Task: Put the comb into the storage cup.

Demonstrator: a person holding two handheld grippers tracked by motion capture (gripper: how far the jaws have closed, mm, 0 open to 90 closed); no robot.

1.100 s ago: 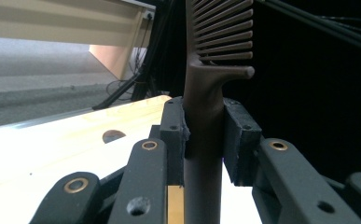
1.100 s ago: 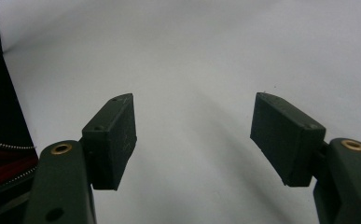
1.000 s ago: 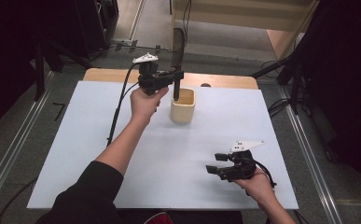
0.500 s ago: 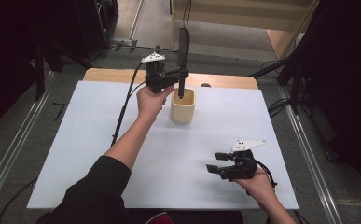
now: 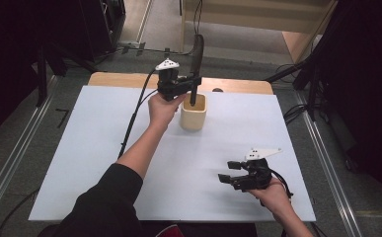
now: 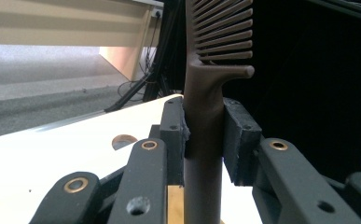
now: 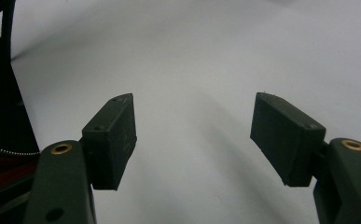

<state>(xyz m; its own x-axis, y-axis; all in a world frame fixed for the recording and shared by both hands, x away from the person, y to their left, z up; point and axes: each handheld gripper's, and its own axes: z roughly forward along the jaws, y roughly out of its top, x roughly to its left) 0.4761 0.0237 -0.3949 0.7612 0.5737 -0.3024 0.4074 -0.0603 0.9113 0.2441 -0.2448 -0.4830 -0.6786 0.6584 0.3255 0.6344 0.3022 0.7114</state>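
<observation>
1. Clamping a dark comb point(image 6: 205, 116) by its handle between both pads of the left gripper point(image 5: 191, 85), jaws drawn in tight on it with no gap either side.
2. Standing upright in that grip: comb teeth above the jaws, handle running straight down below them into the beige cup point(image 5: 193, 114).
3. Sitting directly beneath the left jaws, on the white table point(image 5: 90, 148): the cup, upright, its rim around the lower end of the handle; whether the handle touches the cup wall cannot be told.
4. Showing behind the left jaws, in the left gripper view: a round hole point(image 6: 124, 139) in the wooden strip at the table's far edge.
5. Resting low near the table's front right corner, well apart from cup and comb: the right gripper point(image 5: 233, 171), held in the right hand point(image 5: 272, 192).
6. Standing wide apart with nothing between the pads: the right jaws, bare white tabletop beyond them.
</observation>
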